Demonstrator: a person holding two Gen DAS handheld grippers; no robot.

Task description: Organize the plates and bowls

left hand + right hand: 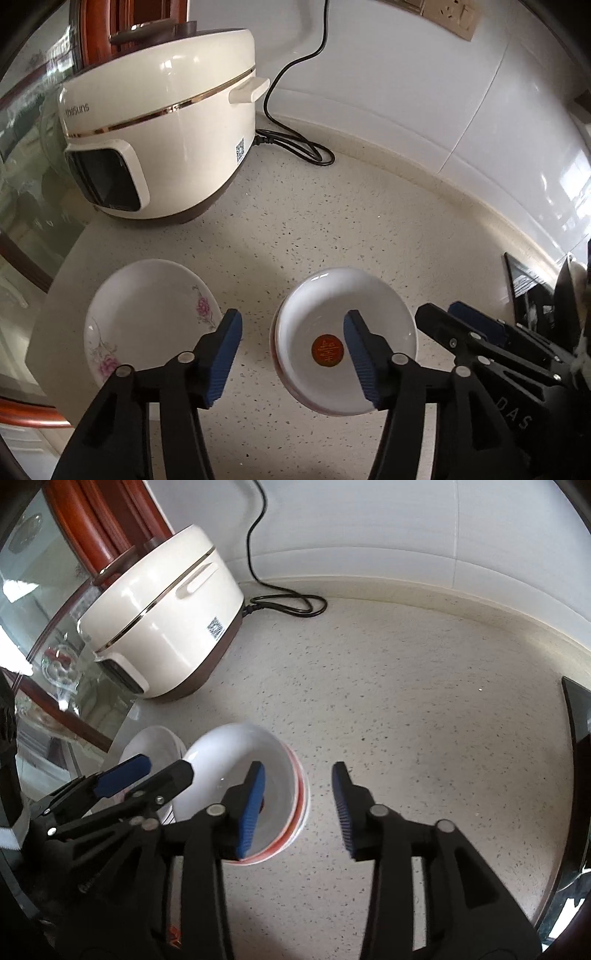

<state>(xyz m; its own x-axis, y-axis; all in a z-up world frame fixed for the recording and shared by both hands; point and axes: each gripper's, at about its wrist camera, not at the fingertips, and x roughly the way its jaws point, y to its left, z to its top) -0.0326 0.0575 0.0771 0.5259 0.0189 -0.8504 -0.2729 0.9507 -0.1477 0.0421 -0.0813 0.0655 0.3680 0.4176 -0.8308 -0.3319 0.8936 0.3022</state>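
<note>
A white bowl [332, 321] with a red round mark inside and a red rim band stands on the speckled counter [295, 229]. A white plate [147, 314] with pink flowers lies to its left. My left gripper [293, 354] is open above the gap between plate and bowl; its right finger overlaps the bowl's inside. In the right wrist view the bowl [229, 760] sits at my right gripper's [299, 808] left finger; this gripper is open and empty. The plate [155, 746] shows behind the left gripper [144, 770].
A cream electric cooker [166, 122] stands at the back left with its black cord [295, 144] coiled on the counter. A glass partition and a wooden frame border the left. A dark object [576, 716] sits at the right edge. White tiled wall behind.
</note>
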